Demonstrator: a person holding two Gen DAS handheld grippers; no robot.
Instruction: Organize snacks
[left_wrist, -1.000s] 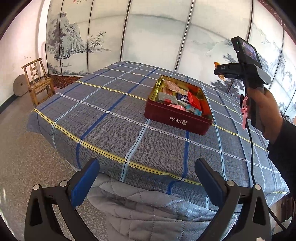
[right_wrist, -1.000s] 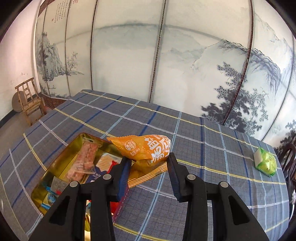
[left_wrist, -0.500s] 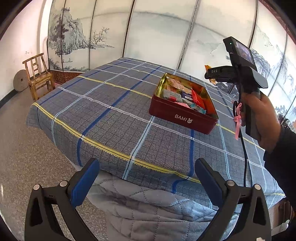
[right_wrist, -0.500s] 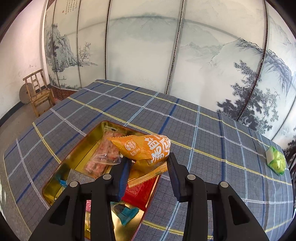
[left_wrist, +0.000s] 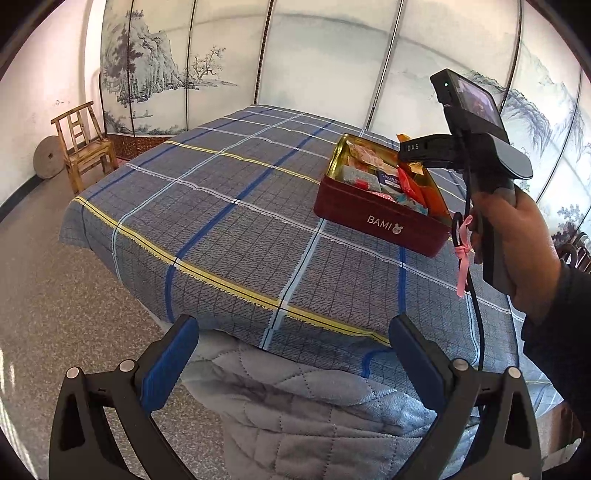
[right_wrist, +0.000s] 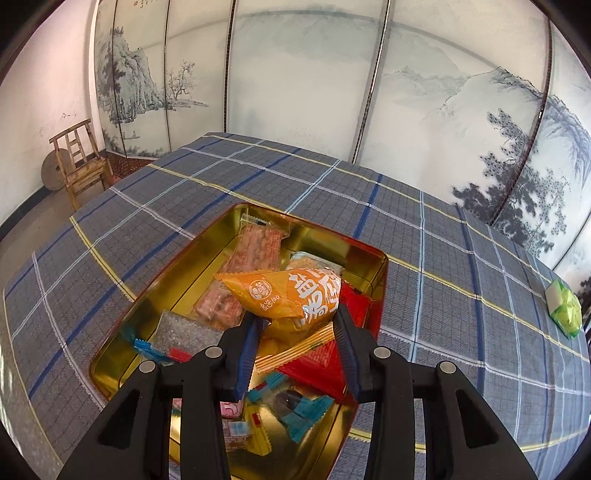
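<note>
Centrally, an orange snack packet (right_wrist: 291, 295) is shown pinched between the blue pads of the right gripper (right_wrist: 297, 332), whose jaws are narrowed onto the packet's lower, crimped end. The packet is held above the open red tin (right_wrist: 369, 295), over the half nearer the gripper, and is not yet laid among the wrappers inside. It is judged to be light, soft and air-puffed, with a glossy film that may slip; its contents are probably brittle. A grip on the flat sealed seam, as seen, is therefore preferred to a squeeze on the swollen body. Below it, a long pinkish biscuit pack (right_wrist: 255, 247), a red sachet (right_wrist: 332, 362) and small blue-wrapped sweets (right_wrist: 303, 410) are seen lying in the gold-lined interior. The tin rests on the plaid-covered table (right_wrist: 221, 177), toward its near right part in the left wrist view. One green packet (right_wrist: 565, 306) is left near the table's right edge, well apart from the tin. The left gripper (left_wrist: 291, 350) is held wide open and empty off the near edge of the table.
</note>
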